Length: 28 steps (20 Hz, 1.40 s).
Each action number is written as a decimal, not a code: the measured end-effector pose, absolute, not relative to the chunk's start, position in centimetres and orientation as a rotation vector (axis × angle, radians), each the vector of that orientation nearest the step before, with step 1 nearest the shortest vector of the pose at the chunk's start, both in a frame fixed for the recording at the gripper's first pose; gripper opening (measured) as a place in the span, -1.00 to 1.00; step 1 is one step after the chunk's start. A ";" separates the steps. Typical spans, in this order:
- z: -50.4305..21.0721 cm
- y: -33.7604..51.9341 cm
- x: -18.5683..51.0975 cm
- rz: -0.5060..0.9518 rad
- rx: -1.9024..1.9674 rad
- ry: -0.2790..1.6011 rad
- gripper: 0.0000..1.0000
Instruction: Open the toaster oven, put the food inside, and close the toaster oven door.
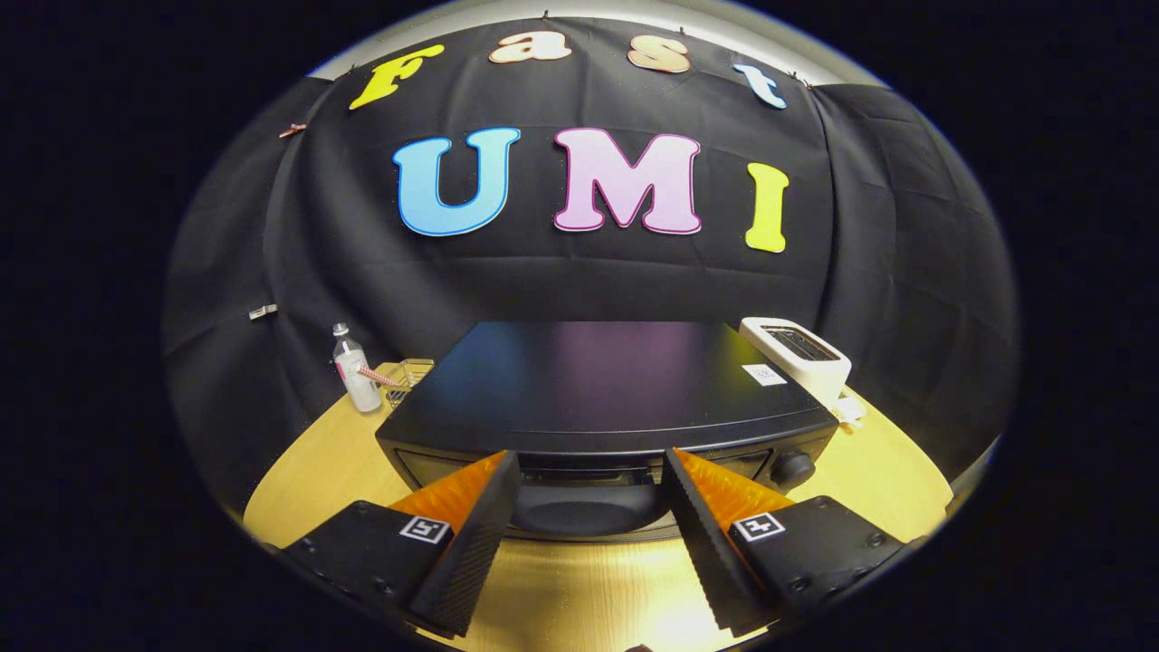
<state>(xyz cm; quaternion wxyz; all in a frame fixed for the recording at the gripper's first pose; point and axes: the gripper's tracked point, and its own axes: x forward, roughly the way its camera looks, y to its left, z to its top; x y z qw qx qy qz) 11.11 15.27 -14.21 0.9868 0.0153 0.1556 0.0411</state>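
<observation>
Black cloth backs a pale wooden table (326,480), and most of that table is taken by the toaster oven (598,385), a wide black box with a flat glossy top, a small white sticker (763,374) near its back corner and a round knob (792,466) on its front. Its door looks shut, right ahead of the gripper (589,466), whose fingers stand spread apart holding nothing. Behind sits a white toaster (797,355); on the other side stands a clear bottle (355,369), contents unclear
</observation>
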 end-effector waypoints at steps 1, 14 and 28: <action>-14.3 15.2 11.0 0.083 0.035 0.316 0.95; -17.0 15.1 5.1 0.142 0.053 0.380 0.94; -27.8 15.2 -2.6 0.199 0.052 0.592 0.99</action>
